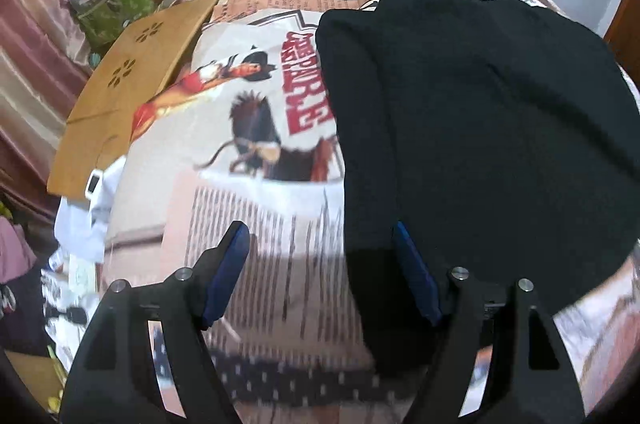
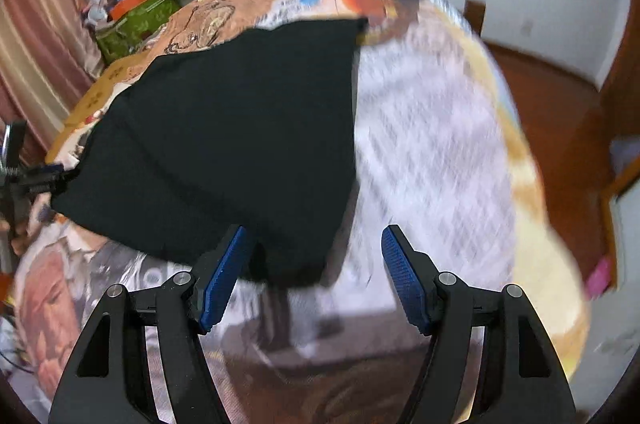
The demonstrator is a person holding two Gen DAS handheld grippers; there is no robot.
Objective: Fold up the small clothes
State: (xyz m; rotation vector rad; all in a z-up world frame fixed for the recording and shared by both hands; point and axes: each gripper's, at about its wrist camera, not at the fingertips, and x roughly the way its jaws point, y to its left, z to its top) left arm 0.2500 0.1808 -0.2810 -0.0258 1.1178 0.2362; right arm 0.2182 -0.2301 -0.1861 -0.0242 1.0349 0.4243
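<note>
both tongs stand open over the printed bedspread [image 1: 256, 207]: the left tongs [image 1: 320, 236] and right tongs [image 2: 316, 236] grip nothing, the black garment [image 1: 480, 111] lying flat.

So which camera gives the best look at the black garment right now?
The right wrist view: it shows the black garment almost whole, its edges and far corner traceable on the printed cloth, though blurred. The left wrist view is sharper but closer, and the garment fills its right side, running behind a gripper finger.
</note>
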